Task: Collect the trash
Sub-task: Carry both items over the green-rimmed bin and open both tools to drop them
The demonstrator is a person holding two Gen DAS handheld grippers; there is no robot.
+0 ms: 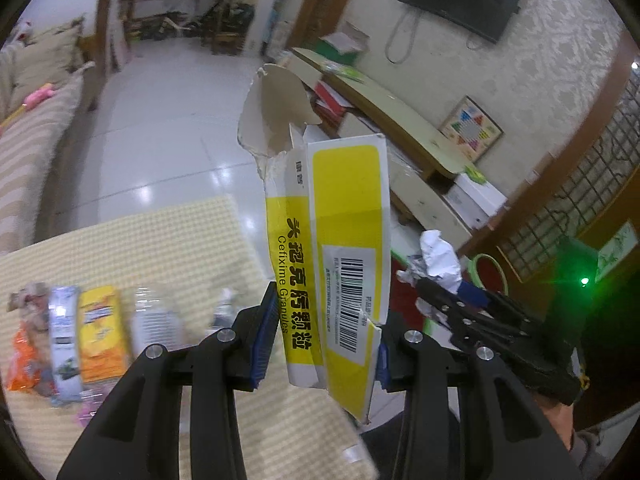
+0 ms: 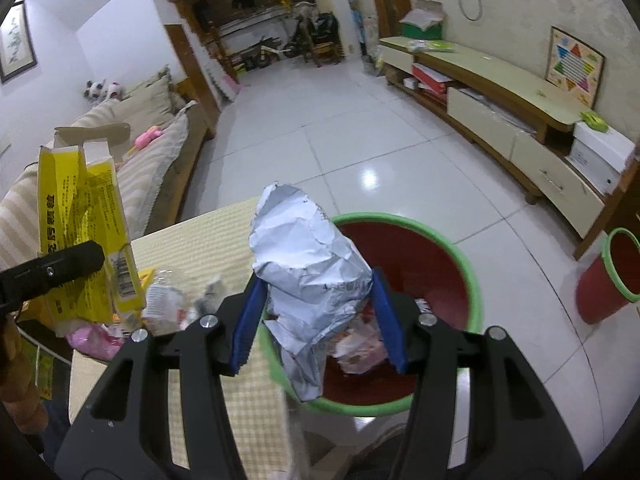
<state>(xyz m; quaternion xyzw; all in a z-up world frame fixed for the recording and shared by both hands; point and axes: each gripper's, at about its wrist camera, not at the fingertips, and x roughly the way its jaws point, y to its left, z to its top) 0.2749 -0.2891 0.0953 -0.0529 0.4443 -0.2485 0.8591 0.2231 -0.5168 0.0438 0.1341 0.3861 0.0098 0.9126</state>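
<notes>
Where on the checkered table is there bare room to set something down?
The far strip of the checkered table, between the row of wrappers and the far edge, is bare. So is the near stretch beside the red bin. It is crowded along the wrappers and the clear bottle.

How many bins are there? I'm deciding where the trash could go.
2. One bin stands right beside the table, under the right claw and its crumpled paper. A second bin stands farther right on the floor. Others may be out of view.
</notes>
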